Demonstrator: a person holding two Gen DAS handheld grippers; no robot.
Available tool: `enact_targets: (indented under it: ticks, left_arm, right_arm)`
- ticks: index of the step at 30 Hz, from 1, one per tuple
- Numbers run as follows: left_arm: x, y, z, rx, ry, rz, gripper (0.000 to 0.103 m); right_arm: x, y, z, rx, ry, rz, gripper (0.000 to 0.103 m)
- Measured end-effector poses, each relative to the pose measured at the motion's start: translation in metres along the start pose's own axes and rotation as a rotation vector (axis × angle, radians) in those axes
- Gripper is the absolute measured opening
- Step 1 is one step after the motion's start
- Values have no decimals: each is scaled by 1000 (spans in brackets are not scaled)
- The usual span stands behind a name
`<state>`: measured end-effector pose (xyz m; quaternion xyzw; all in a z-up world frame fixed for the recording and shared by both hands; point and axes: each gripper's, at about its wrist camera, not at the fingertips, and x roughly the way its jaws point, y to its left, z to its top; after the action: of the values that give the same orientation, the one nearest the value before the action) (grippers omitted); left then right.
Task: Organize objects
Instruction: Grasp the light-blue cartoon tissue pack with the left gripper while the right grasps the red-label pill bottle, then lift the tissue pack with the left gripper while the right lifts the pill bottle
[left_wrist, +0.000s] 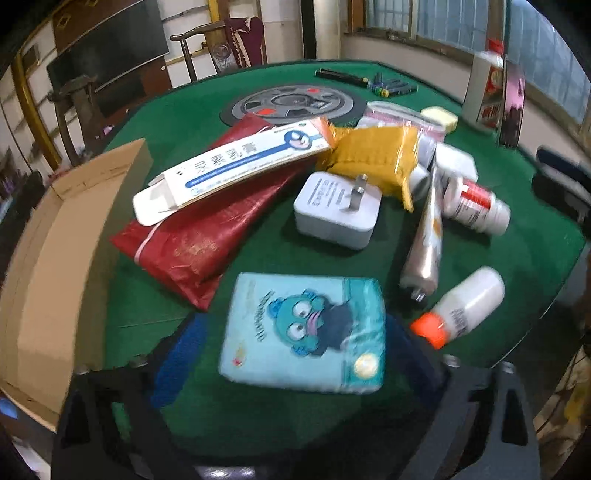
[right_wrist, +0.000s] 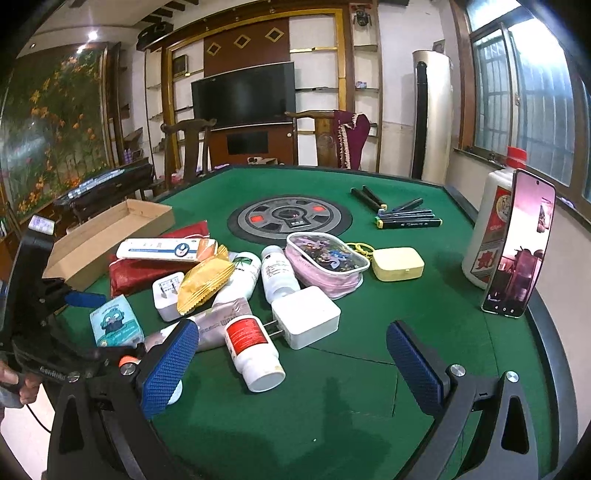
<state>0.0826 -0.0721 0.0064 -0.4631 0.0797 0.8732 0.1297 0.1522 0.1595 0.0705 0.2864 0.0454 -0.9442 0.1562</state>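
A pile of small items lies on the green table. My left gripper is around a light-blue tissue pack with a cartoon face; its blue pads flank the pack, contact unclear through blur. The pack also shows in the right wrist view. My right gripper is open and empty, above the table's near side. A white pill bottle with a red label lies between its fingers, farther out. A white charger and a red pouch lie beyond the pack.
An open cardboard box stands at the left. A white ointment box, yellow packet, silver tube and orange-capped bottle lie in the pile. A pink case, markers, phone and liquor bottle stand farther right.
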Motion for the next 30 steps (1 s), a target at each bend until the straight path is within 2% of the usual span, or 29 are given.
enact_targets:
  ticks: [1,4,10,14,22,30]
  left_arm:
    - [-1,2,1,-28,-13,-21,74]
    - [0,-2,2,-49,-28,0,73]
    - [-1,-5,0,-64,-48,10,73]
    - [-2,1,-3,-87,-60,27,73]
    - [-2,8,-3,-102,-58,39,73]
    - [-1,8,-3,-125,-66,56,73]
  right_arm:
    - [1,1,0,-7,9,7,103]
    - [6,1,-2,-12,39,39,98]
    - [21,5,-2,-23,115,114,79]
    - [38,6,-4,-24,203,172,64]
    - [59,4,3,-17,271,195,63]
    - [70,-1,-3,45,318,249,47]
